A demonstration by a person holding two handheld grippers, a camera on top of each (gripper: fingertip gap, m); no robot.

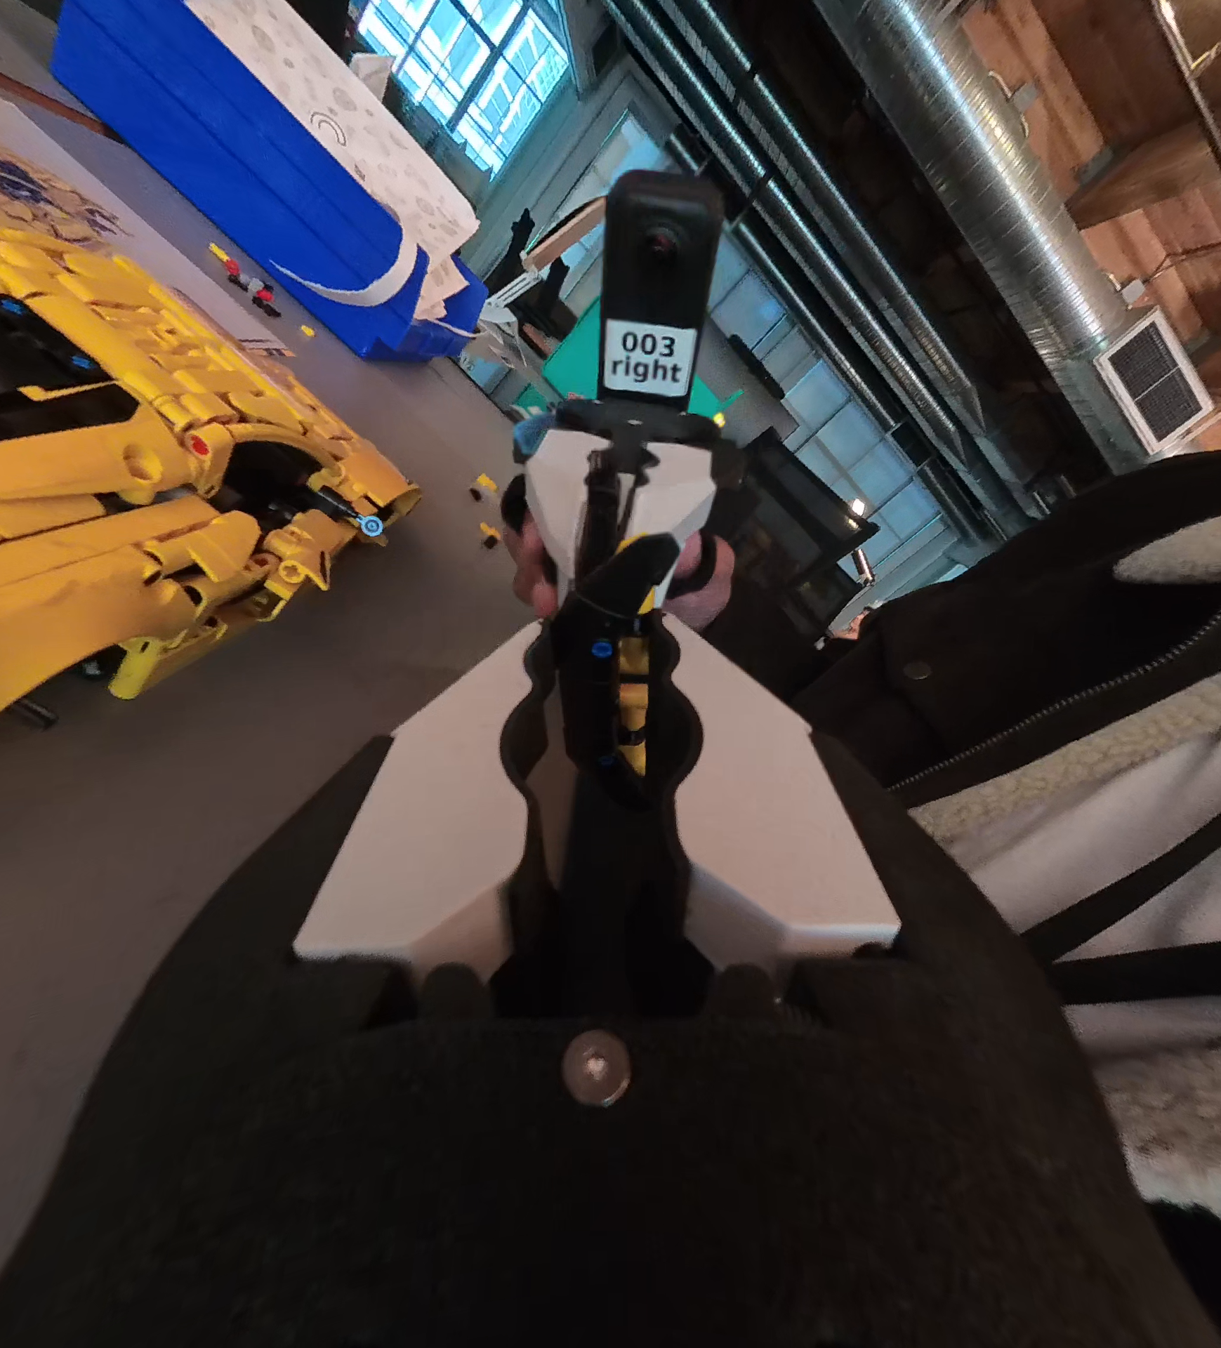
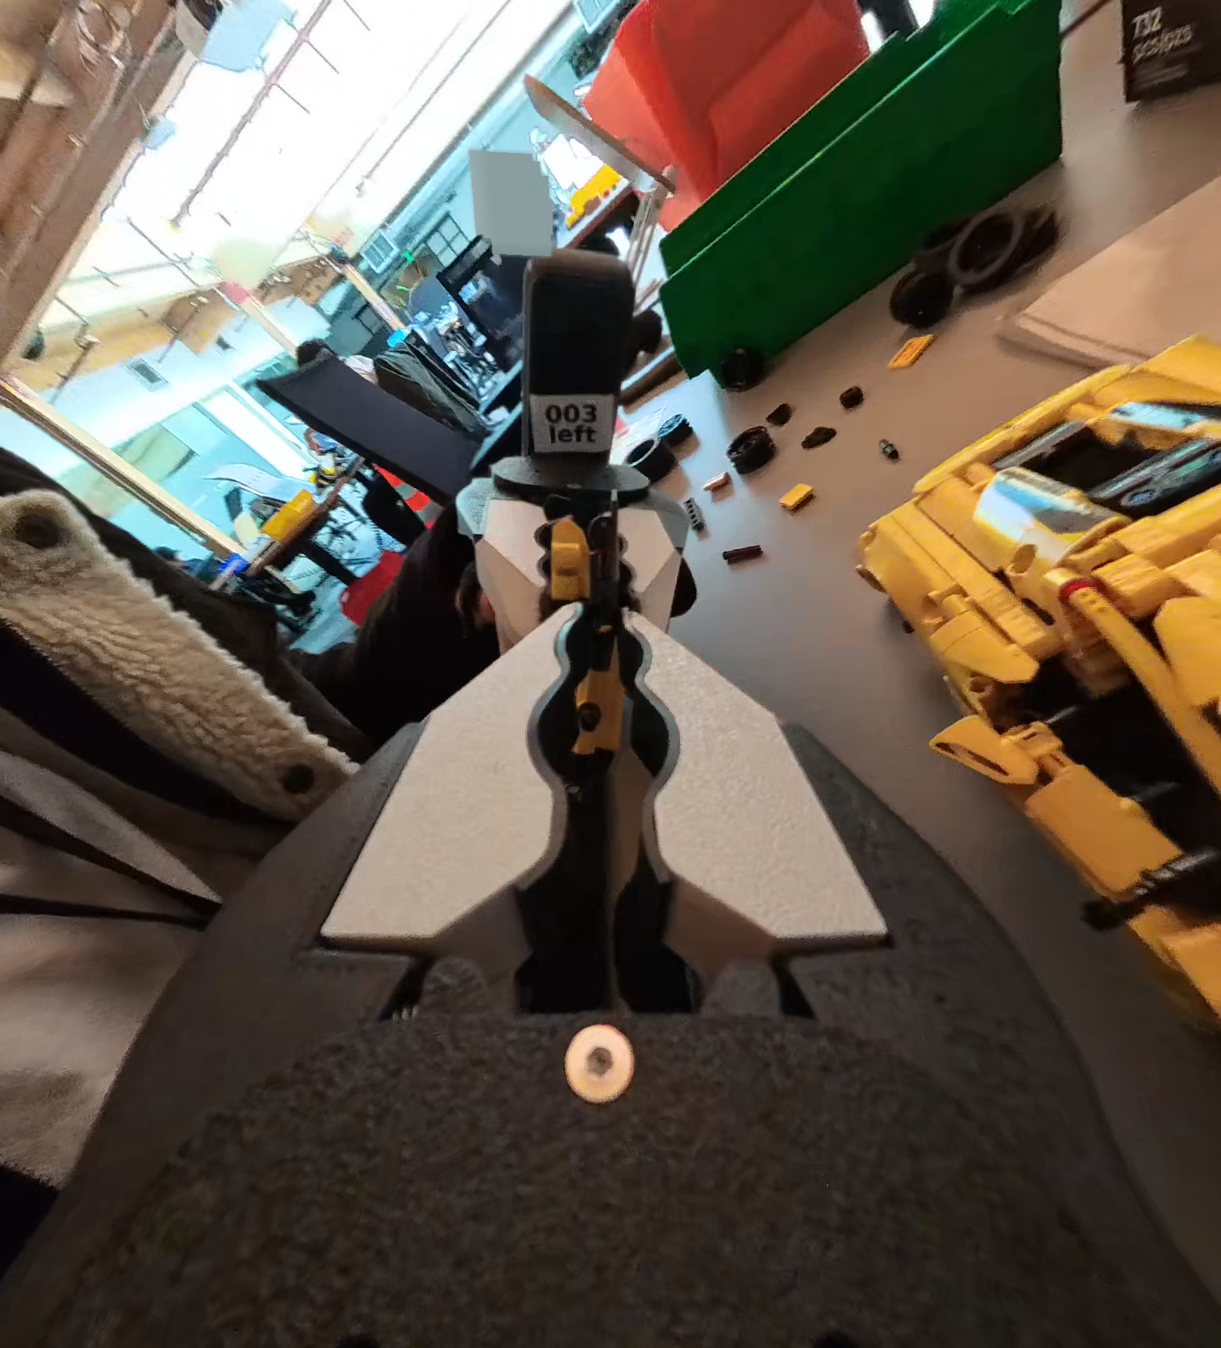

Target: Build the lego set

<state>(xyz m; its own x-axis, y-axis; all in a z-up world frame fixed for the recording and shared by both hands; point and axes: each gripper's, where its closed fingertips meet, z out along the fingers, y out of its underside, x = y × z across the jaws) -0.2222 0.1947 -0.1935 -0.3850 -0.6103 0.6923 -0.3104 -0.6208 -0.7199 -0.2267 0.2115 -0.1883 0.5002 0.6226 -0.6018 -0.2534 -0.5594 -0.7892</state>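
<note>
Fingers (image 1: 738, 766) of my left gripper (image 1: 601, 700) are nearly closed on a slim black-and-yellow lego sub-assembly with blue pins (image 1: 611, 686); my right gripper (image 2: 598, 700) faces it tip to tip, its fingers (image 2: 461, 788) pinched on the same piece, which I hold in the air between both. Beside that piece, on the grey tabletop (image 2: 797, 656), sits the large yellow brick-built lego car (image 2: 1118, 656). Near the car lie scattered small black and yellow loose parts (image 2: 797, 497) and black tyres (image 2: 986, 252); beyond them stand a green plastic bin (image 2: 862, 219) and a blue plastic bin (image 1: 228, 160).
</note>
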